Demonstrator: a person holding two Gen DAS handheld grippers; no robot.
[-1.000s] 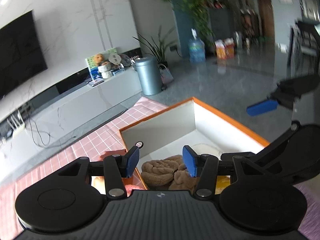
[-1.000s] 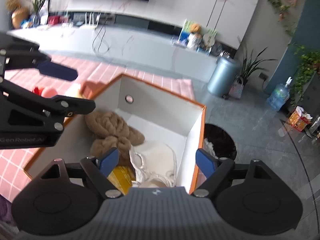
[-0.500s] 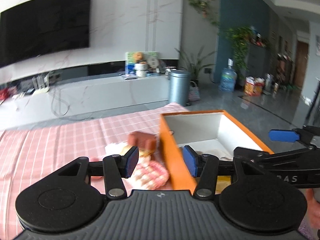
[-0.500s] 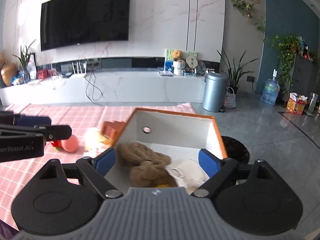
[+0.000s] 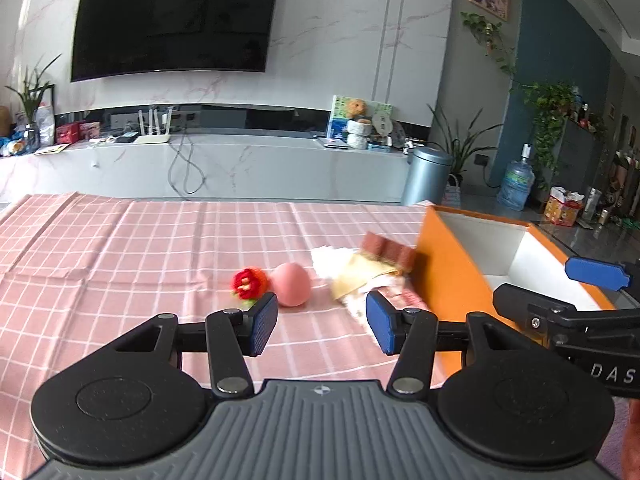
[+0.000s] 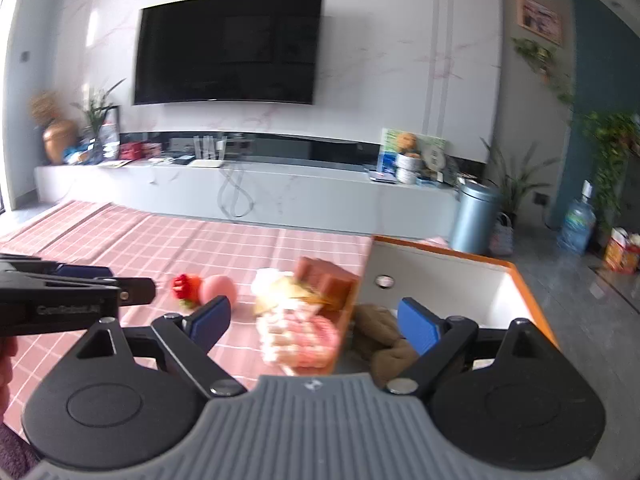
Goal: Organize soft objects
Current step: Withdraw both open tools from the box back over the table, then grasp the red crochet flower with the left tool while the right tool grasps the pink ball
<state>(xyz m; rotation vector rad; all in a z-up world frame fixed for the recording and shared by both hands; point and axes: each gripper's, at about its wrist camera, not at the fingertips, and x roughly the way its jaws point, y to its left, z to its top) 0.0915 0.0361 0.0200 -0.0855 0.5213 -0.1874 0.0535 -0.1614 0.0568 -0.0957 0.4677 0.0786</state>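
Orange box (image 5: 448,264) as reference: one brown plush (image 6: 380,336) inside. Left of it, outside: one soft pile (image 5: 360,276), one pink ball (image 5: 292,284), one red toy (image 5: 248,282). Left gripper (image 5: 322,322) and right gripper (image 6: 316,320) both spread, empty; right's jaws have just been widening.

Pink-checked tablecloth (image 5: 160,248), orange box (image 5: 448,264), blue fingers (image 5: 264,322)

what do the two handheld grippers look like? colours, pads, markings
Both match: left gripper and right gripper have black linkage arms with silver pivot screws, two round black discs, a ribbed grey body with a small round logo, and blue textured pads. Seen side-on, the left carries blurred white lettering, the right white letters "DAS". No cables or sleeves visible.
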